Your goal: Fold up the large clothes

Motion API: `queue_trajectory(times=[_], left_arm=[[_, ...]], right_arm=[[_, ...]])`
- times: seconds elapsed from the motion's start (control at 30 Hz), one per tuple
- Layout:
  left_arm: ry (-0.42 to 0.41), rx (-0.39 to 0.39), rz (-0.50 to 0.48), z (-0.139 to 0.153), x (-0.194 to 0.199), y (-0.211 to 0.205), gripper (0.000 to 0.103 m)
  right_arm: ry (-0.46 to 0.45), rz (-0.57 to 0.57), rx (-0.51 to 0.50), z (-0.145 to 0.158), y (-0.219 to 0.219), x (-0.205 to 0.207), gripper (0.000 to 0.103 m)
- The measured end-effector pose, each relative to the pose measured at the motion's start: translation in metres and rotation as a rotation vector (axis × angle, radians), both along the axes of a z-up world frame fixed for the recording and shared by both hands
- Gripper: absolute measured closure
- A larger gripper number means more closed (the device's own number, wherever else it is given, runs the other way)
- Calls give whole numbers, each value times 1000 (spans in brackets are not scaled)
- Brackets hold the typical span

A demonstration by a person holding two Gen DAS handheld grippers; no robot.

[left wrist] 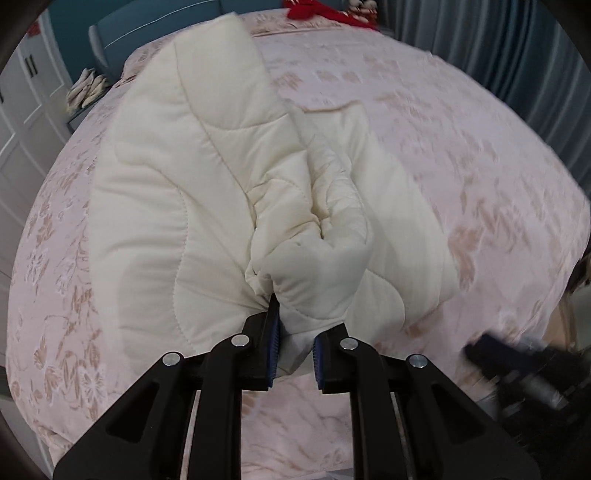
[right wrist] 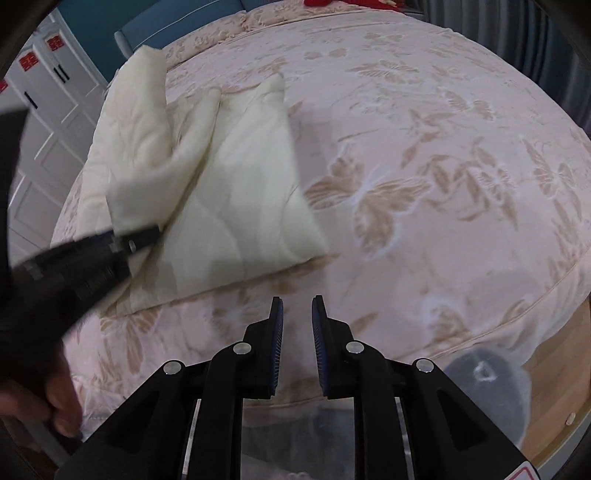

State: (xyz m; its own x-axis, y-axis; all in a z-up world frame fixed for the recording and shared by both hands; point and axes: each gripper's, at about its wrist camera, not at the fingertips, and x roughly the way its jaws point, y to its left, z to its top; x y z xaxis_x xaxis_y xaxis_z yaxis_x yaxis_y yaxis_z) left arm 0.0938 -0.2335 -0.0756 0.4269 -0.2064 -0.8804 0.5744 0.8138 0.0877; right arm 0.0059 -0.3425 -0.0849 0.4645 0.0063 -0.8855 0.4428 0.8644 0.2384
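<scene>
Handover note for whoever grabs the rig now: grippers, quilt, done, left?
Left gripper: shut on a bunched fold of the cream quilt, holding it over the rest.
Right gripper: jaws apart, nothing between them, over bare bedspread beside the quilt.
Quilt: on the bed's left side, already doubled into a narrow, uneven stack; near corner lies flat.
Done: at least one fold, judging by the layers.
Left: lay the held fold down, square the edges, probably fold once more. Red cloth at the bed's far end is untouched.
</scene>
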Motion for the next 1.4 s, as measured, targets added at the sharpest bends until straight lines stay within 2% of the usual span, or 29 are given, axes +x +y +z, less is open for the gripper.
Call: queue_trajectory(times=[0.07,0.13,0.17,0.2,0.27,0.37,0.5,0.6,0.77,0.97,1.03,1.07,1.1,1.13,1.2,1.33,1.4], left_arm=[[-15,17,4,-1,-4,-2,88],[-28,11,14,7,-6,0,84],[-41,3,11,13,-9,2,77],[-54,-8,-1,20,-13,4,63],[-55,-63,-27,35,-23,14,45],[-50,-126,-32,52,-43,38,33],[-49,-107,36,48,-52,75,32],[-18,-69,141,32,-39,108,31],[31,-54,274,6,-11,143,31],[78,-61,300,-12,9,150,32],[81,-55,292,-16,12,146,32],[80,-50,292,-18,14,146,33],[81,-47,293,-19,16,145,35],[82,-46,297,-20,18,145,37],[84,-47,301,-21,20,147,42],[79,-45,289,-19,23,145,45],[91,-62,276,-18,22,141,45]], right_arm=[[-5,0,0,4,-8,3,85],[-14,8,2,9,-10,7,78],[-19,12,2,12,-17,5,70],[-29,20,0,17,-20,6,66],[-54,43,-9,29,-22,7,60],[-112,88,-20,54,-18,13,48],[-208,144,-15,88,-6,28,35],[-237,191,7,103,6,46,33],[-212,295,-15,105,38,86,33],[-127,400,-48,87,69,129,33],[-92,424,-65,78,74,139,37],[-74,436,-80,73,76,144,57],[-64,445,-96,70,77,145,82],[-54,460,-98,67,76,146,83],[-99,446,-58,77,60,133,91],[-152,359,-87,96,28,93,92],[-147,302,-74,94,8,73,92]])
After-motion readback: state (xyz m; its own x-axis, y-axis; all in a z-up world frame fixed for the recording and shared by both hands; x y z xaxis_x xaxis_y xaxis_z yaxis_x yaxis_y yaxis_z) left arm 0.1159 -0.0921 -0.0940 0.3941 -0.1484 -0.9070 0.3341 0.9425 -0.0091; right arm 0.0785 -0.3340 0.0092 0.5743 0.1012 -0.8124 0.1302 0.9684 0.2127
